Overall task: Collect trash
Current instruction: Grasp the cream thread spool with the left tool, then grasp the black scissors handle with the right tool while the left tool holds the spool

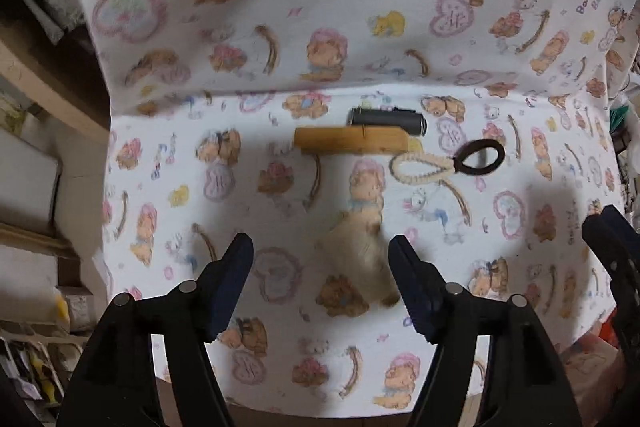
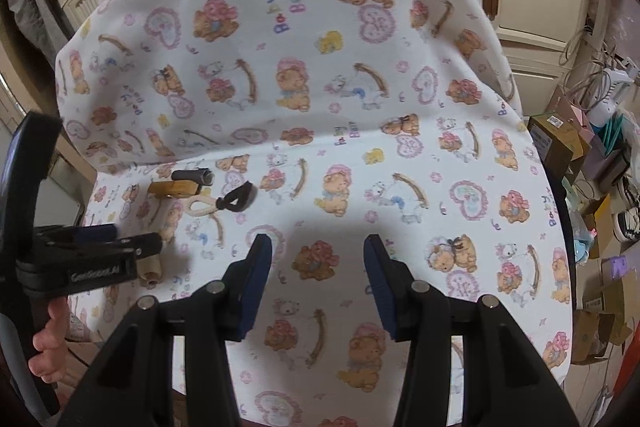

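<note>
Fingers of the left gripper [image 1: 320,281] stand wide apart over the bear-print cloth [image 1: 280,99], a beige crumpled scrap [image 1: 360,251] lying between them. Ahead sit a wooden block [image 1: 352,140], dark cylinder [image 1: 386,119] and two hair loops [image 1: 448,159]. The right gripper [image 2: 318,281], also wide, holds nothing.

You have a seat draped in a white cloth [image 1: 280,203] printed with bears and hearts. Lying on it near the back fold are a dark tube [image 1: 387,119], a wooden block [image 1: 352,139] just in front of it, and a cream loop [image 1: 420,167] joined to a black loop [image 1: 480,157]. Nearer you lies a small tan cork-like piece [image 1: 366,259], apart from the rest.
</note>
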### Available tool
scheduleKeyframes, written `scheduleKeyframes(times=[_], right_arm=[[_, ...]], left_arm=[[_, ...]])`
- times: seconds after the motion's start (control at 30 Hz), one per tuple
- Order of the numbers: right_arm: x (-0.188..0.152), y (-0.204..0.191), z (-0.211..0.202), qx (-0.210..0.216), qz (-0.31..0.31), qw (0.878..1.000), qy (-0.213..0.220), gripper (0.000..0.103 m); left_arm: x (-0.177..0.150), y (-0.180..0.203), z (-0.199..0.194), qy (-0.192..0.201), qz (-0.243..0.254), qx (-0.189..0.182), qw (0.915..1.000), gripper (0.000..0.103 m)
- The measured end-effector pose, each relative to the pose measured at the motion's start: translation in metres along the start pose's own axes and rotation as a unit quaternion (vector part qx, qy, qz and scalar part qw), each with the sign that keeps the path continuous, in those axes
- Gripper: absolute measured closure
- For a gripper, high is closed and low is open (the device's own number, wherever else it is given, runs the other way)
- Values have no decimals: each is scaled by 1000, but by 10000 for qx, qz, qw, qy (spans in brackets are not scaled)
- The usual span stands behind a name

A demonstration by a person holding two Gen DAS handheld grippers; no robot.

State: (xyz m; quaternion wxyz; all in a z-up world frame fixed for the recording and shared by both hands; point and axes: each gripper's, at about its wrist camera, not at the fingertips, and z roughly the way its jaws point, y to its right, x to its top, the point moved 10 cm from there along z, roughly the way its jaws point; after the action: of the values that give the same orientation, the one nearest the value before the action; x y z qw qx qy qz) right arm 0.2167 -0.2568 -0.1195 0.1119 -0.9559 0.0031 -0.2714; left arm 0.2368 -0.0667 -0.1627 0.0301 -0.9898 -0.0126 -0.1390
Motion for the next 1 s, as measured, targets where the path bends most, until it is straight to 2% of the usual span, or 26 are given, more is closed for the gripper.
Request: scheduleKeyframes(times=[0.07, 0.13, 0.17, 0.2, 0.23, 0.3, 0.43, 0.6, 0.73, 0.77, 0.83, 0.87, 0.93, 1.0], right_arm=[[0, 0, 1, 27, 26, 10000, -18, 58], [-1, -1, 2, 29, 31, 10000, -29, 58], [-1, -3, 3, 24, 6, 10000, -42, 58], [-2, -4, 3, 17, -9, 10000, -46, 58], [-2, -5, 4, 10, -29, 10000, -48, 57], [-3, -7, 4, 5, -63, 10000, -43, 57], [1, -10, 3, 61, -53, 10000, -7, 57], [12, -16, 3, 463, 242, 9986, 44, 56], [27, -9, 3, 253, 437, 9985, 227, 54], [31, -7, 5, 318, 614, 9974, 204, 53], [33, -11, 12, 599, 832, 9947, 59, 53], [34, -15, 17, 753, 962, 9925, -11, 54], [34, -20, 23, 773, 984, 9921, -56, 55], [33, -28, 32, 733, 909, 9931, -104, 65]], left_arm=[[-9, 0, 1, -99, -163, -306, 9994, 35], [-19, 7, 3, -165, -178, -460, 9986, 44], [-21, 9, 5, -167, -151, -543, 9983, 56], [-23, 11, 7, -189, -140, -598, 9979, 78], [-24, 12, 10, -173, -151, -667, 9975, 81], [-24, 12, 9, -52, -197, -801, 9966, 82], [-23, 2, -2, 240, -100, -817, 9963, 82], [-20, -11, -37, 759, 191, -716, 9944, 82], [-22, -26, -48, 1078, 271, -731, 9911, 82], [-22, -28, -47, 1133, 275, -692, 9908, 82], [-28, -32, -39, 1106, 246, -602, 9917, 82], [-29, -32, -33, 1034, 210, -656, 9923, 82], [-31, -27, -28, 884, 187, -875, 9921, 82], [-28, -19, -30, 964, 198, -939, 9907, 82]])
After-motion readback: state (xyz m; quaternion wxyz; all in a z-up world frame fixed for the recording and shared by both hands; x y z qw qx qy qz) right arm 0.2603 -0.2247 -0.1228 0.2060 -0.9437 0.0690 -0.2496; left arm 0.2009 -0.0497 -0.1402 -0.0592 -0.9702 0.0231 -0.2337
